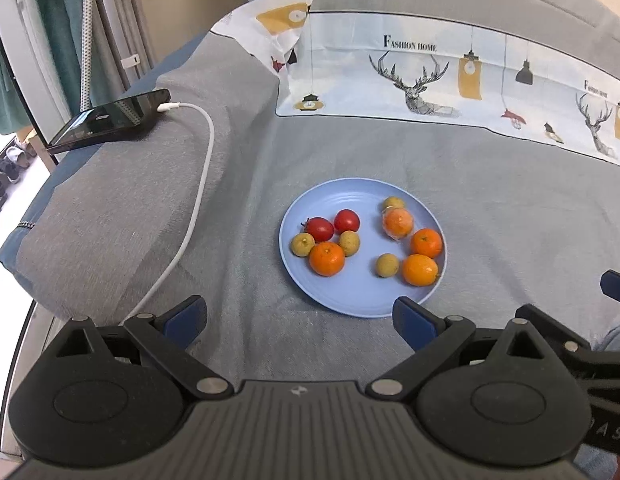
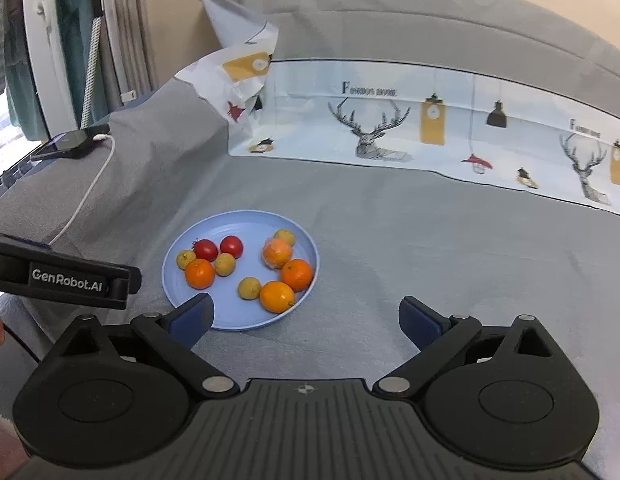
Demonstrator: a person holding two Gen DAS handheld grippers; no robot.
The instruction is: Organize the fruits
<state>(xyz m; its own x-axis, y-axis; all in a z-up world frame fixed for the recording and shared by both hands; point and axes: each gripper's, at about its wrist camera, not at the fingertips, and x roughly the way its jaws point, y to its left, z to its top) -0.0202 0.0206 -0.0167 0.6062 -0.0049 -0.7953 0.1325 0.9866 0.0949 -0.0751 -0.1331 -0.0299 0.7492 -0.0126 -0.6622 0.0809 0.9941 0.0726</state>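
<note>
Hovering: your left gripper (image 1: 300,322) and right gripper (image 2: 306,320) gape wide, empty.
Plate (image 1: 349,300): fruits grouped at 9 and 3 o'clock, apparently sorted.

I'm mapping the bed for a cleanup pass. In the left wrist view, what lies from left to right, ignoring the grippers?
Phone → white charging cable → blue plate of fruit → deer-print fabric.

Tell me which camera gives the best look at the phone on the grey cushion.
The left wrist view shows the phone best: large, sharp, its dark screen and plugged-in white cable clear. In the right wrist view the phone is small, far off at the left edge and seen nearly edge-on.
</note>
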